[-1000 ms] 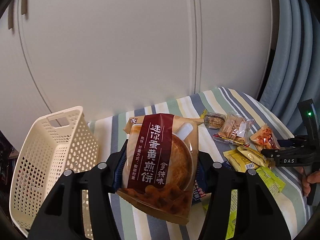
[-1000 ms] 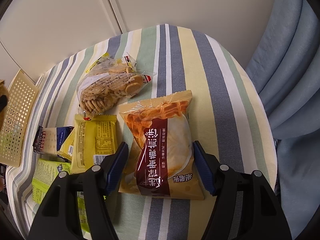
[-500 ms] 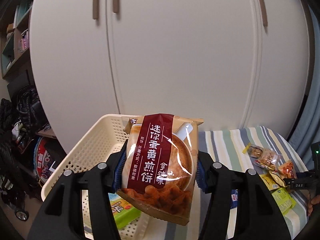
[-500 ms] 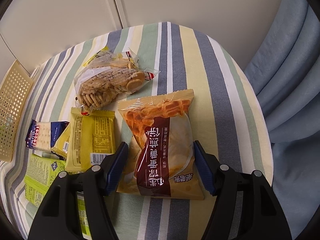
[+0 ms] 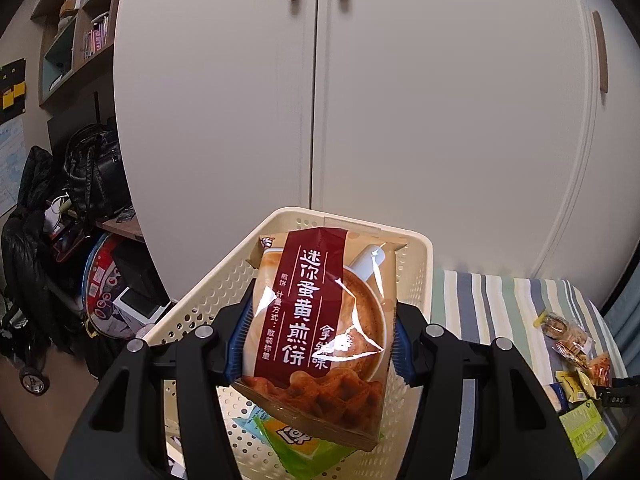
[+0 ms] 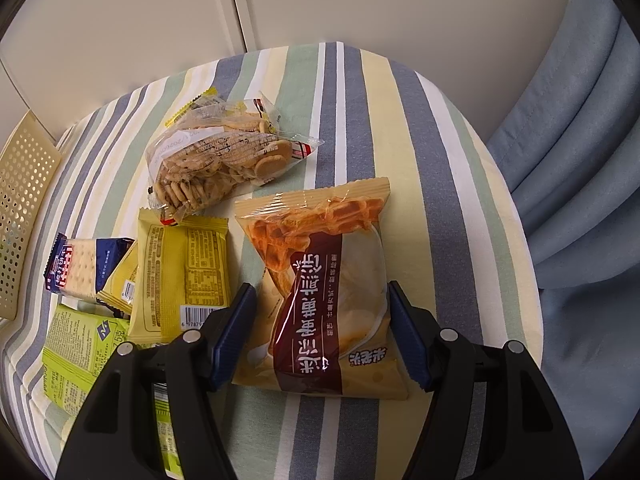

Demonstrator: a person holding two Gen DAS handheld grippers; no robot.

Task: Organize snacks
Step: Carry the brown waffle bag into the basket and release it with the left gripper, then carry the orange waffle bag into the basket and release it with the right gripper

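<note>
Tan-and-maroon snack bag: upright, above cream perforated basket holding a green packet. Matching bag: flat on striped cloth. At its 9 to 11 o'clock: yellow packet, clear biscuit bag.

**Much of Snack Sort Stays Out of Sight**

Left wrist view: brown cookie bag hides most of cream basket interior; green packet beneath shows only a corner, label unreadable. Blue pads mostly covered by bag edges. Small packets at far right too tiny and warped to ID. Right gripper cut off by frame edge, barely a sliver.

Right wrist view: basket wall clipped at left edge. Lime-green packet partly under gripper body; yellow packet barcode partly hidden. Waffle bag sits btwn fingers; contact w/ pads can't be told.
</note>
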